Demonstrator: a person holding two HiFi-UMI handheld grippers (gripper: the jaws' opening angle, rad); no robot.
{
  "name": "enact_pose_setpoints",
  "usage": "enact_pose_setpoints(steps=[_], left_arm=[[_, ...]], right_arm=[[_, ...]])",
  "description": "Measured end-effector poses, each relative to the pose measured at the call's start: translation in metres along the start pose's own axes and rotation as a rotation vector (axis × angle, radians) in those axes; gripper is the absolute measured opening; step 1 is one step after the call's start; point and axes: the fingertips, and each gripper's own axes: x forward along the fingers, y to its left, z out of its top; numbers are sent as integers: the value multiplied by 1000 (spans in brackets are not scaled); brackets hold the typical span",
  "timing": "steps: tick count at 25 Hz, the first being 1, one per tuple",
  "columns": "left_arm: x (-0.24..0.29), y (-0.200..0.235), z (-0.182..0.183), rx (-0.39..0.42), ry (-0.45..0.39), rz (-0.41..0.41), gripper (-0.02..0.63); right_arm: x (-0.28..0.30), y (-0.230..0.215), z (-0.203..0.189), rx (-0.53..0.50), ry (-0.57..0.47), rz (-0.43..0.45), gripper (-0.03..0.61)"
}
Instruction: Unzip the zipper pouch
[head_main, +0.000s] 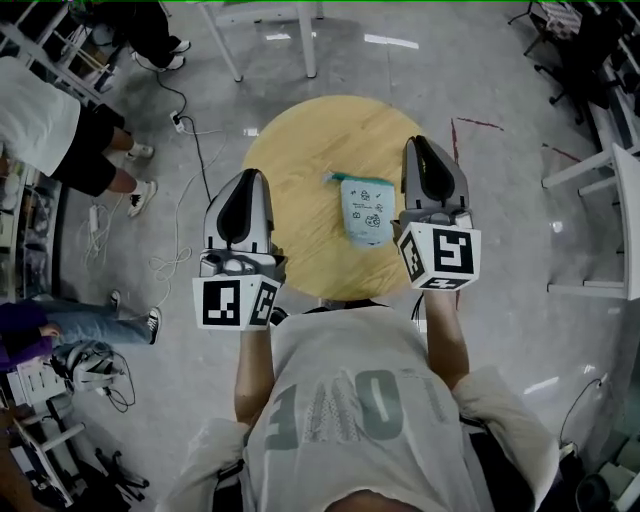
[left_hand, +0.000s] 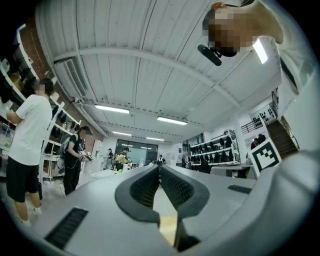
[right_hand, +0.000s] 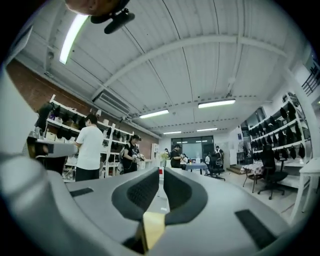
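Left gripper (head_main: 247, 182) and right gripper (head_main: 426, 148) both clenched, nothing between jaws. Pouch (head_main: 366, 212) lies on round table (head_main: 300, 150), untouched.

A round wooden table (head_main: 300, 160) stands on grey floor (head_main: 500, 200), cables (head_main: 185, 130) trailing near a bystander (head_main: 45, 130) at left.

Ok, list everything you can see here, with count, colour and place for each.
table: one, round, light wood, centre of the floor
pouch: one, pale green, on the table, right of centre
cables: several, black and white, on the floor left of the table
bystanders: at least two, left edge
left gripper: one, grey and black, shut, empty, at the table's left edge
right gripper: one, grey and black, shut, empty, right of the pouch
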Motion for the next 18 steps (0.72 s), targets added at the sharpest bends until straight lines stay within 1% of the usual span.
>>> enact_pose_setpoints(steps=[4,10,18], left_arm=[[6,-16,2,33,-17,-11,40],[15,-29,4,62,-31,-35,40],[23,-31,4,59,-38,-44,40]], right_arm=[[-21,17,8,11,-37,15,38],[-36,32,-2,14,-16,46,29],[-39,31,-3,37,-8,57,29]])
